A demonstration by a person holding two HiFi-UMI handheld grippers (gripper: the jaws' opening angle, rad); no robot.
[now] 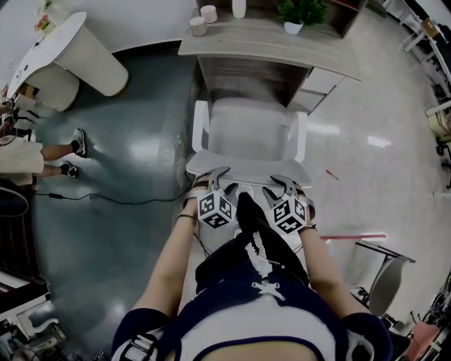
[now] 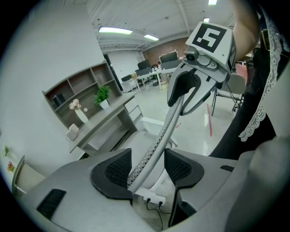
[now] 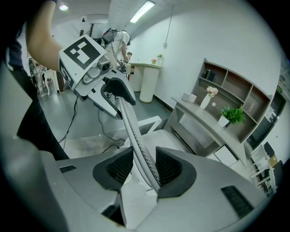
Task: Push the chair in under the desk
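Note:
A white chair [image 1: 246, 130] stands in front of the grey desk [image 1: 268, 44], with its seat partly under the desk top. Both grippers hold the top rim of its backrest [image 1: 246, 168]. My left gripper [image 1: 215, 174] is shut on the rim's left part, and in the left gripper view the mesh-edged rim [image 2: 165, 131] runs between the pads of that gripper [image 2: 147, 170]. My right gripper [image 1: 285, 181] is shut on the rim's right part. In the right gripper view the rim [image 3: 131, 127] passes between that gripper's pads [image 3: 144, 167].
Two cups [image 1: 199, 26] and a potted plant [image 1: 299, 14] stand on the desk, and a drawer unit [image 1: 317, 88] sits under its right side. A white counter [image 1: 77, 49] and a person's feet [image 1: 74, 144] are at the left. A cable [image 1: 106, 199] crosses the floor. Another chair [image 1: 387, 278] stands at the lower right.

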